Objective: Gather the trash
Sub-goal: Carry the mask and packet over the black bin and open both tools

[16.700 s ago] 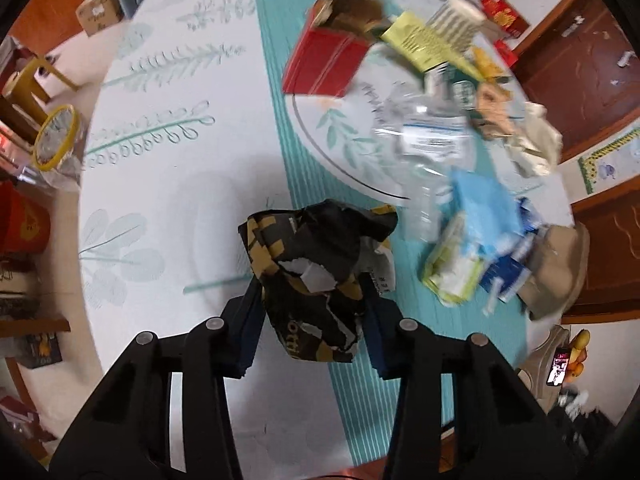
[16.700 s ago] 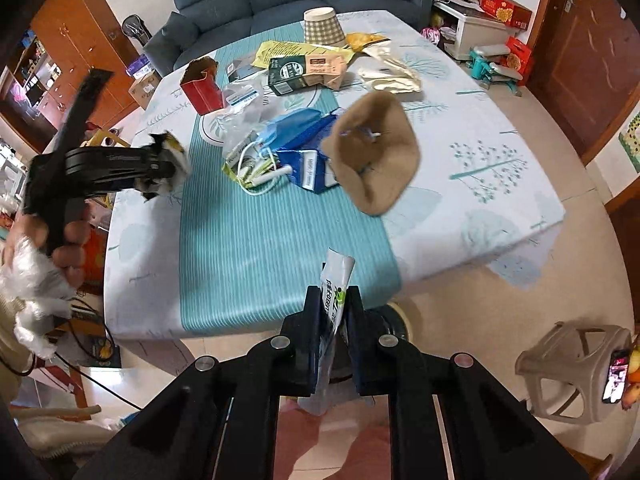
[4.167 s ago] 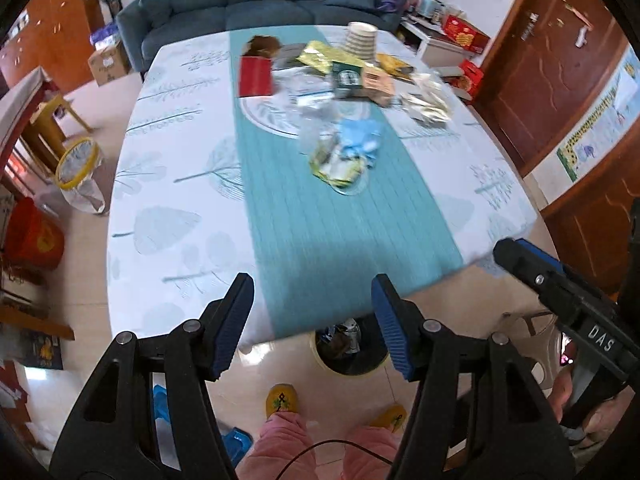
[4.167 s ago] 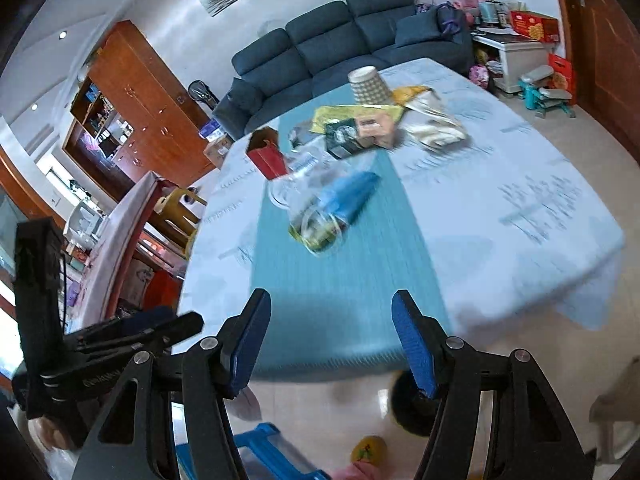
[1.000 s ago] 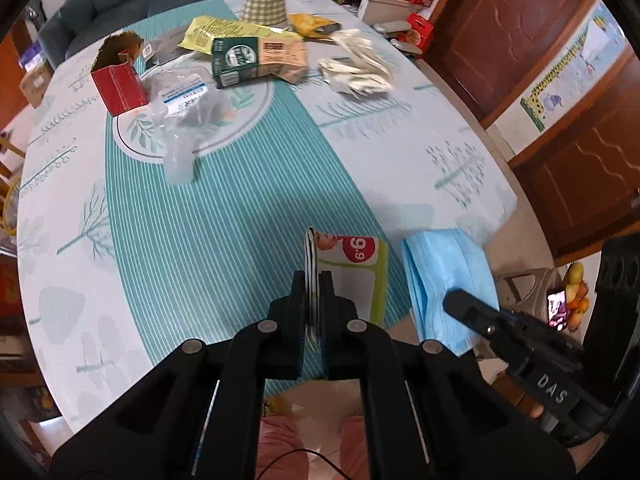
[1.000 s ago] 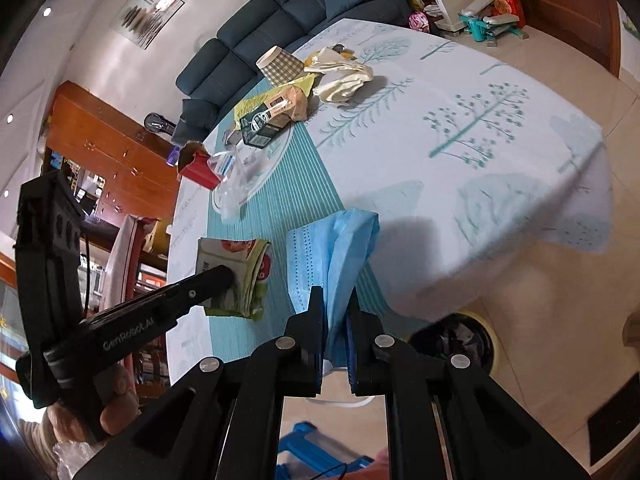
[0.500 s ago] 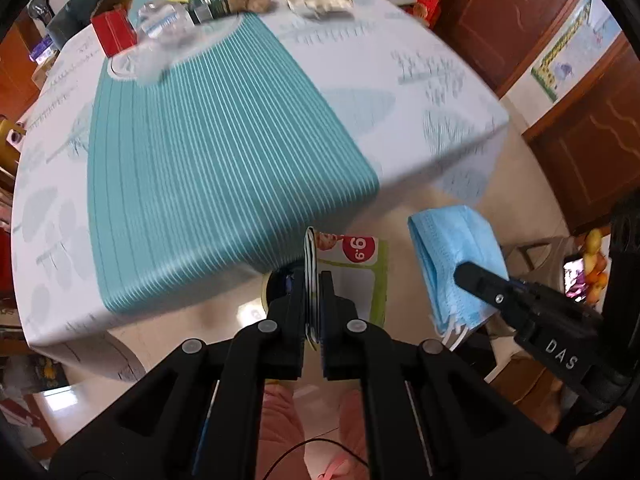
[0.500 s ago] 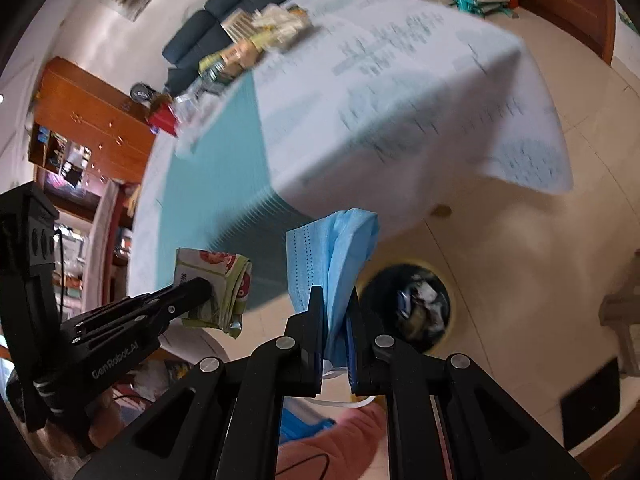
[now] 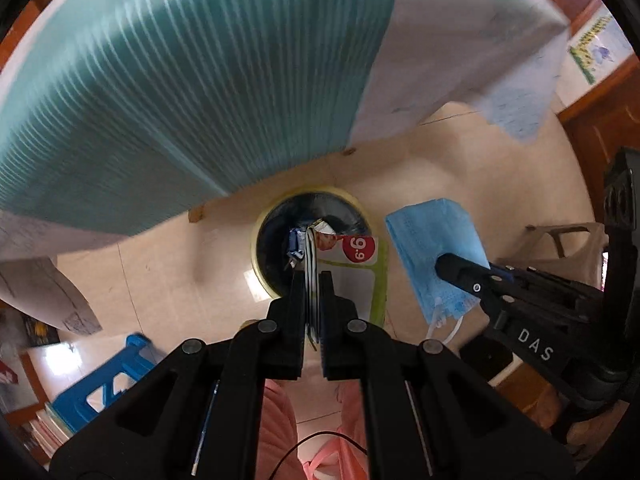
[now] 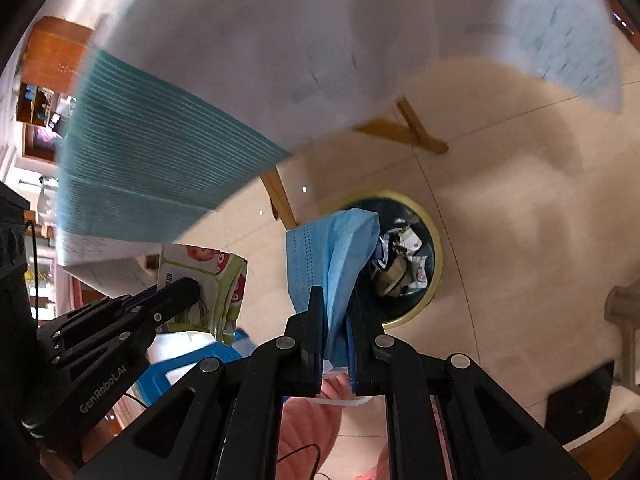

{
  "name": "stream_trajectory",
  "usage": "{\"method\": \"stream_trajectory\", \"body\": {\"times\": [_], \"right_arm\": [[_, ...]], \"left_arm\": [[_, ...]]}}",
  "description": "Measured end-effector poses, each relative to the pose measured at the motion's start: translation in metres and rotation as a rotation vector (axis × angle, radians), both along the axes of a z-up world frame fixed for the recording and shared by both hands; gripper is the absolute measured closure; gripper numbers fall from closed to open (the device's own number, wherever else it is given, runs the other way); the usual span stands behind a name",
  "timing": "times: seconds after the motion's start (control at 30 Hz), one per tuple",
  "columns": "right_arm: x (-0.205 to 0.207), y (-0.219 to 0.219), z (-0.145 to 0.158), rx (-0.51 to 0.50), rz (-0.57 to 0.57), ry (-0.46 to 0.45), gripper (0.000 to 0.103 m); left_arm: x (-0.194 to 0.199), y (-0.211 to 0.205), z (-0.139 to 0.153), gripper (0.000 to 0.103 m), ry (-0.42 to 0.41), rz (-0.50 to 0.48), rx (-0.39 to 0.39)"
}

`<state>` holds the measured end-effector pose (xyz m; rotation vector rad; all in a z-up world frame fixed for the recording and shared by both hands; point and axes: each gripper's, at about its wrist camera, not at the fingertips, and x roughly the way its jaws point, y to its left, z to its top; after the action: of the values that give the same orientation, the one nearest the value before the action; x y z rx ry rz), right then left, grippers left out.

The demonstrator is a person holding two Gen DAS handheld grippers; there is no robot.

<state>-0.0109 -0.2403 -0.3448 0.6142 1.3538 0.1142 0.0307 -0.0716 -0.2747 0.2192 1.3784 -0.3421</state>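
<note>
Both grippers — wrapper [image 9: 352, 276], mask [image 10: 332, 256] — above bin [image 10: 434, 248].

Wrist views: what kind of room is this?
Probably a home dining or living area: a table draped in a teal-and-white tablecloth over a tiled floor, a yellow-rimmed trash bin beside it, and wooden cabinets behind.

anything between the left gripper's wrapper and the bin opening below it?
Nothing visible. In the left wrist view the green wrapper, clamped in the left gripper, hangs directly over the yellow-rimmed bin; only trash already inside shows beneath.
</note>
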Motion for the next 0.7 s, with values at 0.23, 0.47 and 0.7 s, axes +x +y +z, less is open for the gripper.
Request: {"method": "stream_trajectory", "body": {"times": [0.23,0.47,0.7], "right_arm": [[0.02,0.012,-0.09,0.001,0.089,0.051,0.094],[0.038,0.03,-0.165,-0.023,0.133,0.092,0.071],[0.046,0.035,-0.205,-0.061,0.127,0.103,0.053]], "left_arm": [[0.011,0.002,-0.081,0.1,0.027,0.092,-0.007],[0.027,0.004,-0.152,0.098,0.047,0.145,-0.01],[0.029,0.013,-0.2,0.053,0.09,0.205,0.006]]}}
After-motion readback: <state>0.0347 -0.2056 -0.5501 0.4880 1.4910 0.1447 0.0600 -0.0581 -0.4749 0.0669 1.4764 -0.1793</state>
